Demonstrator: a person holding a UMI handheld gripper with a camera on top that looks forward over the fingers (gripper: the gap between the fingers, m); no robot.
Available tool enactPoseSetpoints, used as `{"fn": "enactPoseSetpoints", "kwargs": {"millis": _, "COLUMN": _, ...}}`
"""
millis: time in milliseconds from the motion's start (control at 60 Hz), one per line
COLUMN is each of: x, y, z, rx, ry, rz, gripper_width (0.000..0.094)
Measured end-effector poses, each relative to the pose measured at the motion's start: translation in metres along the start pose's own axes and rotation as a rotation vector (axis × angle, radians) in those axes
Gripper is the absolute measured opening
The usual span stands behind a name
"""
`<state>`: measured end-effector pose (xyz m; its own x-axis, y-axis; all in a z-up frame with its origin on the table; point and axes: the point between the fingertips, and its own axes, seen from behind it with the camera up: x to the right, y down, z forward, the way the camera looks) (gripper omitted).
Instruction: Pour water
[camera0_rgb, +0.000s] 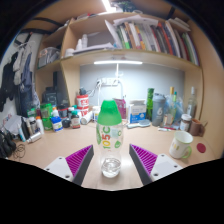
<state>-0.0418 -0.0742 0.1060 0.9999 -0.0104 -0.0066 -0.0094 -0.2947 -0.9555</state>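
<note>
While the claw (111, 163) was held open, nothing gripped, the green-capped, green-labelled plastic bottle (109, 126) and small clear glass (111, 166) stood between its fingers; no pouring had been started.

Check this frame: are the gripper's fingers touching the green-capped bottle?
Apart. The gripper view shows the bottle beyond the open gripper, with bare desk separating it from both fingers.

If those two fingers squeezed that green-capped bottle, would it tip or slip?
The bottle stands tall and narrow on the desk, so a push high up would probably tip it. It looks like thin plastic and may dent or slip. The gripper is open, with a small glass between its fingers, the bottle just beyond.
</note>
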Motion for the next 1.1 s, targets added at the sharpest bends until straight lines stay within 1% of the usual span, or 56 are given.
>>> {"fn": "enactPoseSetpoints", "kwargs": {"millis": 50, "x": -0.003, "y": 0.006, "z": 0.022, "rx": -0.006, "ry": -0.011, "rz": 0.009, "gripper_width": 0.0835}}
{"fn": "enactPoseSetpoints", "kwargs": {"millis": 183, "x": -0.003, "y": 0.007, "z": 0.064, "rx": 0.019, "ry": -0.017, "rz": 0.022, "gripper_width": 0.0832}}
{"fn": "enactPoseSetpoints", "kwargs": {"millis": 217, "x": -0.003, "y": 0.004, "z": 0.07, "rx": 0.034, "ry": -0.018, "rz": 0.03, "gripper_width": 0.0819}}
{"fn": "enactPoseSetpoints", "kwargs": {"millis": 250, "x": -0.004, "y": 0.003, "z": 0.076, "rx": 0.041, "ry": -0.022, "rz": 0.034, "gripper_width": 0.0777}}
{"fn": "enactPoseSetpoints", "kwargs": {"millis": 300, "x": -0.005, "y": 0.004, "z": 0.082, "rx": 0.034, "ry": -0.037, "rz": 0.025, "gripper_width": 0.0553}}
{"fn": "enactPoseSetpoints", "kwargs": {"millis": 317, "x": -0.005, "y": 0.006, "z": 0.082, "rx": 0.028, "ry": -0.034, "rz": 0.022, "gripper_width": 0.0523}}
{"fn": "enactPoseSetpoints", "kwargs": {"millis": 417, "x": 0.008, "y": 0.003, "z": 0.084, "rx": 0.051, "ry": 0.026, "rz": -0.015, "gripper_width": 0.0471}}
{"fn": "enactPoseSetpoints", "kwargs": {"millis": 467, "x": 0.005, "y": 0.003, "z": 0.086, "rx": 0.053, "ry": 0.012, "rz": -0.034, "gripper_width": 0.0441}}
{"fn": "enactPoseSetpoints", "kwargs": {"millis": 533, "x": 0.004, "y": 0.004, "z": 0.088, "rx": 0.026, "ry": -0.002, "rz": -0.026, "gripper_width": 0.0409}}
{"fn": "enactPoseSetpoints", "kwargs": {"millis": 600, "x": 0.006, "y": 0.004, "z": 0.089, "rx": -0.001, "ry": -0.016, "rz": 0.001, "gripper_width": 0.0407}}
{"fn": "enactPoseSetpoints", "kwargs": {"millis": 617, "x": 0.006, "y": 0.004, "z": 0.09, "rx": -0.01, "ry": -0.022, "rz": 0.006, "gripper_width": 0.0389}}
{"fn": "enactPoseSetpoints", "kwargs": {"millis": 650, "x": 0.008, "y": -0.001, "z": 0.09, "rx": -0.019, "ry": -0.029, "rz": 0.018, "gripper_width": 0.0389}}
{"fn": "enactPoseSetpoints", "kwargs": {"millis": 717, "x": 0.02, "y": -0.025, "z": 0.086, "rx": 0.005, "ry": -0.041, "rz": 0.055, "gripper_width": 0.0389}}
{"fn": "enactPoseSetpoints", "kwargs": {"millis": 783, "x": 0.038, "y": -0.058, "z": 0.082, "rx": 0.026, "ry": -0.052, "rz": 0.173, "gripper_width": 0.0389}}
{"fn": "enactPoseSetpoints", "kwargs": {"millis": 900, "x": 0.081, "y": -0.101, "z": 0.078, "rx": 0.022, "ry": -0.095, "rz": 0.602, "gripper_width": 0.0386}}
{"fn": "enactPoseSetpoints", "kwargs": {"millis": 1000, "x": 0.109, "y": -0.109, "z": 0.08, "rx": -0.028, "ry": -0.153, "rz": 0.997, "gripper_width": 0.0385}}
{"fn": "enactPoseSetpoints", "kwargs": {"millis": 1050, "x": 0.118, "y": -0.107, "z": 0.079, "rx": -0.052, "ry": -0.167, "rz": 1.184, "gripper_width": 0.0389}}
{"fn": "enactPoseSetpoints", "kwargs": {"millis": 1100, "x": 0.127, "y": -0.106, "z": 0.085, "rx": -0.073, "ry": -0.213, "rz": 1.362, "gripper_width": 0.0387}}
